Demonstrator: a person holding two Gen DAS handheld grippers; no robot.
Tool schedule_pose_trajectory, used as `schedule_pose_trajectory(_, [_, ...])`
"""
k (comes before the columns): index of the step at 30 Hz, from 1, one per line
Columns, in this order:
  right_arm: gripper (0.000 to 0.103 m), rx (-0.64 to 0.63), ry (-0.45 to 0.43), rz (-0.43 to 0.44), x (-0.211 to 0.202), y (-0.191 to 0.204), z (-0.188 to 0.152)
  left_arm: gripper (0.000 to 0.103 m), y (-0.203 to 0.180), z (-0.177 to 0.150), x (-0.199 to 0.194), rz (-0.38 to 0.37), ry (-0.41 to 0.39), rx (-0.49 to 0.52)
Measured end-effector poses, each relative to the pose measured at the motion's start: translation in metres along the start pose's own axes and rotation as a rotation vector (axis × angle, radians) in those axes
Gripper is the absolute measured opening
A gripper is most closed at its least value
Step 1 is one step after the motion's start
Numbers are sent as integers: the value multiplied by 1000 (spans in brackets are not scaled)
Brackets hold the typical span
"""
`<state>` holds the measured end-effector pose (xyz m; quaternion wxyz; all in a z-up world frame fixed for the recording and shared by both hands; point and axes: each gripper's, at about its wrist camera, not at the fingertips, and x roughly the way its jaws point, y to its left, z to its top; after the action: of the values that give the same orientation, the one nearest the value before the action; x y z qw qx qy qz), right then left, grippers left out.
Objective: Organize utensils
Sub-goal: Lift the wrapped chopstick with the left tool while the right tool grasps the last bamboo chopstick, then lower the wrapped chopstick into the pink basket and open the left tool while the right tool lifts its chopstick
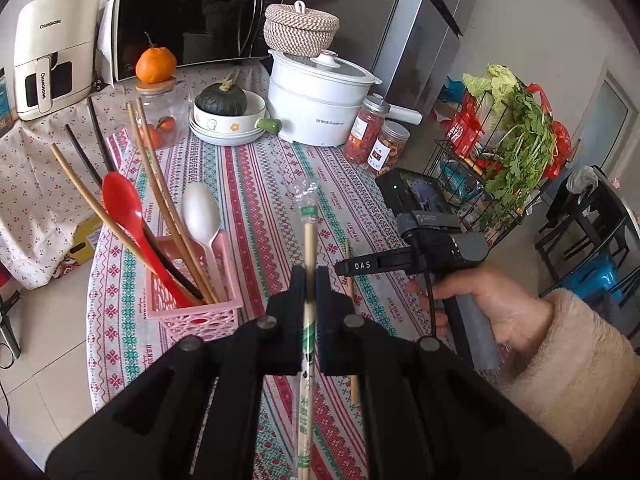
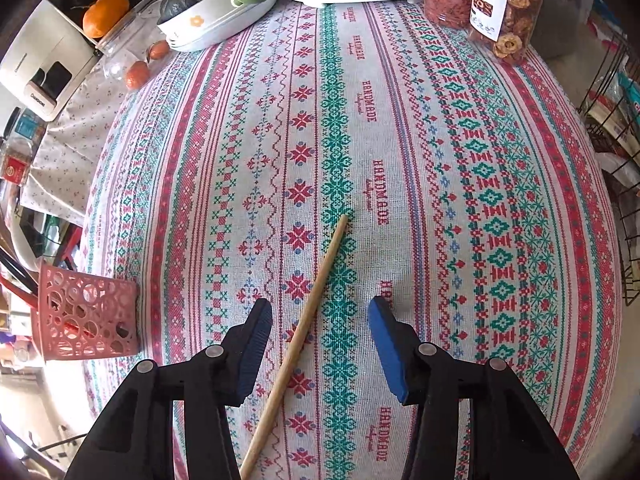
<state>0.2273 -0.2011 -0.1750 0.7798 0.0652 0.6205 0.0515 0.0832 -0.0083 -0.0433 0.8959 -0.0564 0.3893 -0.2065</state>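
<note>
Left gripper, black with dark pads, is pinched on a pair of wrapped disposable wooden chopsticks in a clear plastic sleeve printed green, gripped near mid-length and lifted clear of the cloth, just right of the pink perforated plastic basket. The basket already holds a red plastic spoon, a white plastic spoon and several long brown and black chopsticks, all leaning at angles.

Right gripper, black with ribbed blue pads, is held by a hand in a fleecy beige sleeve and points steeply down. Its jaws stand apart, straddling a single bare wooden chopstick that lies diagonally on the woven, cross-stitch-patterned tablecloth; the pads do not appear to touch it.

Handling, as judged: the stick is light, stiff, thin and round, so it is likely to roll or pivot if pinched off-centre. A hold near its middle, pads square across the shaft, should keep it balanced. The cloth is soft and may yield under the fingertips. The plastic sleeve on the held pair looks smooth and may slip.
</note>
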Motion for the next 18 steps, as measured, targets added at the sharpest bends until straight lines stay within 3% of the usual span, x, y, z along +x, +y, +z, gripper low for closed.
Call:
schedule_pose_trajectory(2, [35,-62,-4,-95,4,17,-1,5,8,-1,-9,-1,-27,-13])
schedule_pose_trajectory(4, [14,-109,-17,-161,6,29,-5,5,16,1,-16,1,-52,-31])
schedule_pose_trajectory(10, [6,-129,-46,-123,7,39,-12,5,32,6,-30,23,-155,-79])
schedule_pose_trajectory(14, [6,-84,-52,-20,-2,22,-21,5,37,8,-39,37,-247,-100])
schedule_pose_trajectory(18, [6,-79,-141,40,-34,18,-26,6,38,11,-50,62,-374,-98])
